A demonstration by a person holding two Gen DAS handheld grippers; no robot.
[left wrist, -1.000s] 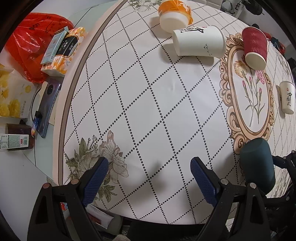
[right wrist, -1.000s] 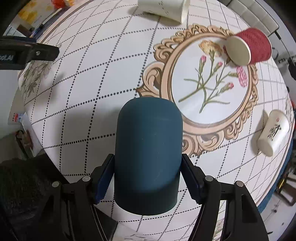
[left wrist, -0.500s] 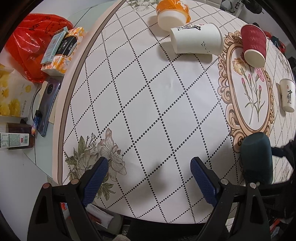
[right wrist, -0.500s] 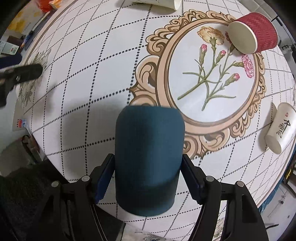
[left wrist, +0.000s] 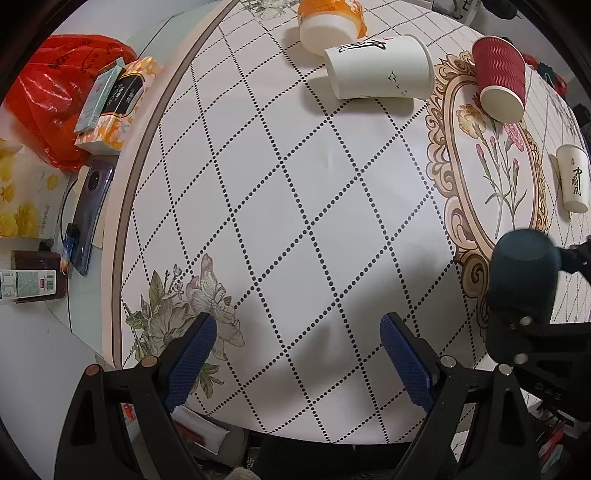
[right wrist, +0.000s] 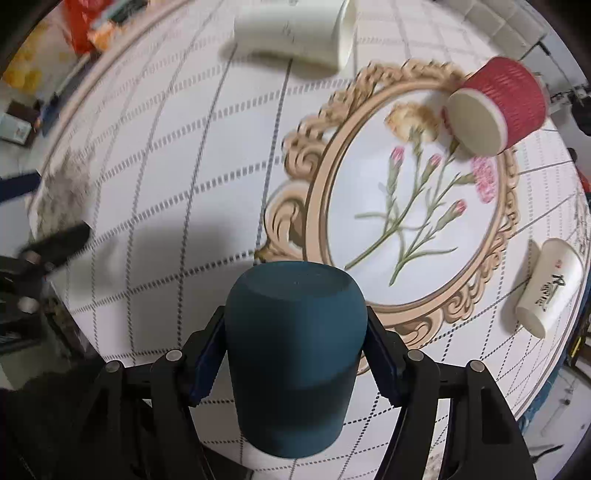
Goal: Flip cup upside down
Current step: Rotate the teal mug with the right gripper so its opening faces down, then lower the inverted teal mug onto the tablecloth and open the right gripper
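A dark teal cup (right wrist: 295, 354) is clamped between the blue pads of my right gripper (right wrist: 295, 354), its closed base pointing away from the camera and its rim toward me, held above the table near the front edge. The same cup (left wrist: 522, 277) shows at the right of the left wrist view, tilted with its base up. My left gripper (left wrist: 295, 354) is open and empty above the tablecloth near the printed grey flower.
On the tablecloth (left wrist: 295, 184) lie a large white paper cup (left wrist: 380, 68), an orange cup (left wrist: 328, 18), a red ribbed cup (left wrist: 502, 81) and a small white cup (left wrist: 572, 181), all on their sides. Boxes, a red bag (left wrist: 55, 103) and a phone (left wrist: 88, 210) sit left of the table.
My right gripper has lifted and turned the teal cup, so its base now shows more from above. The left gripper has stayed open and has barely moved.
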